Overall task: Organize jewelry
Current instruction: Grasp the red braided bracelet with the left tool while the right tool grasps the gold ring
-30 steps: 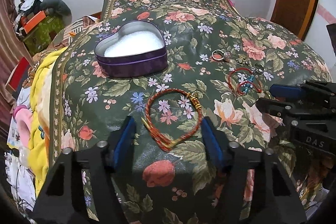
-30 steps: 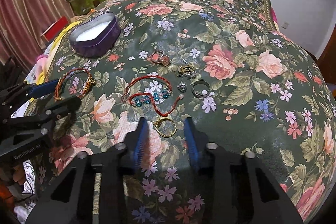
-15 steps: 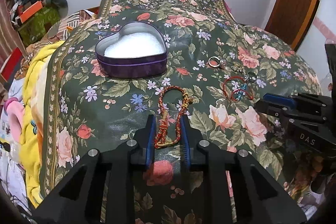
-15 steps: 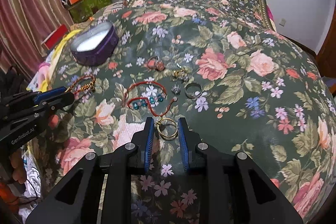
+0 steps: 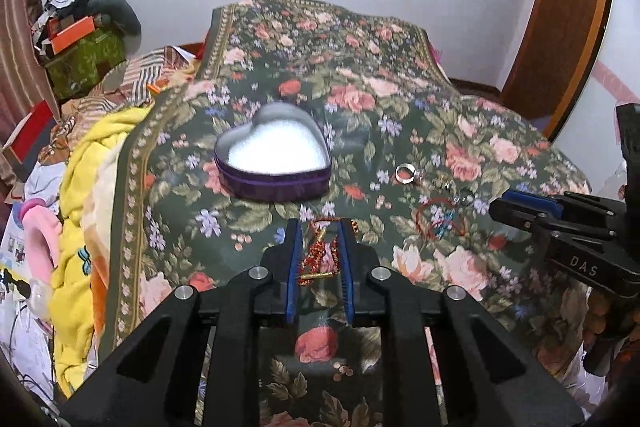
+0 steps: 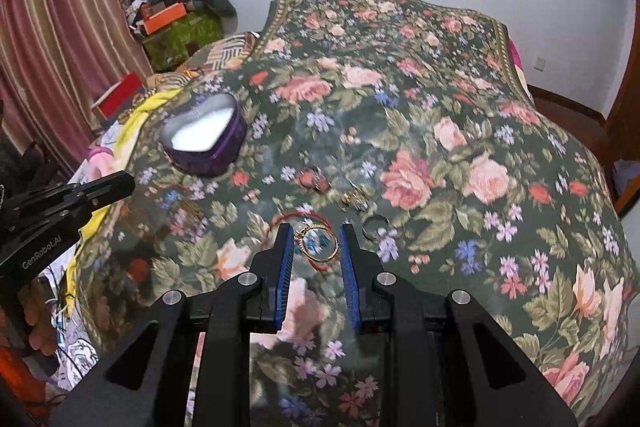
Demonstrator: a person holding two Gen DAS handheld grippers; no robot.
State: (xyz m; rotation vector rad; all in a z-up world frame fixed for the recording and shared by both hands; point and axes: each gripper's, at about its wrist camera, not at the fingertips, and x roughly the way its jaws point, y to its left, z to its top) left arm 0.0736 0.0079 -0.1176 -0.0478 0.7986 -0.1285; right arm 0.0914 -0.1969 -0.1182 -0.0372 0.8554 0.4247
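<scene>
Clearly the left gripper (image 5: 319,259) jaws pinch the limp, bunching red-gold bracelet (image 5: 319,255) at lower centre; the right gripper (image 6: 315,253) jaws clamp the stiff, light gold ring (image 6: 319,246) across its rim.

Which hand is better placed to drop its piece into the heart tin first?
Left, probably. The left gripper already pinches the red and gold bracelet, and the heart tin sits straight ahead of it. The right gripper, holding the gold ring, sees the tin far off to its left.
</scene>
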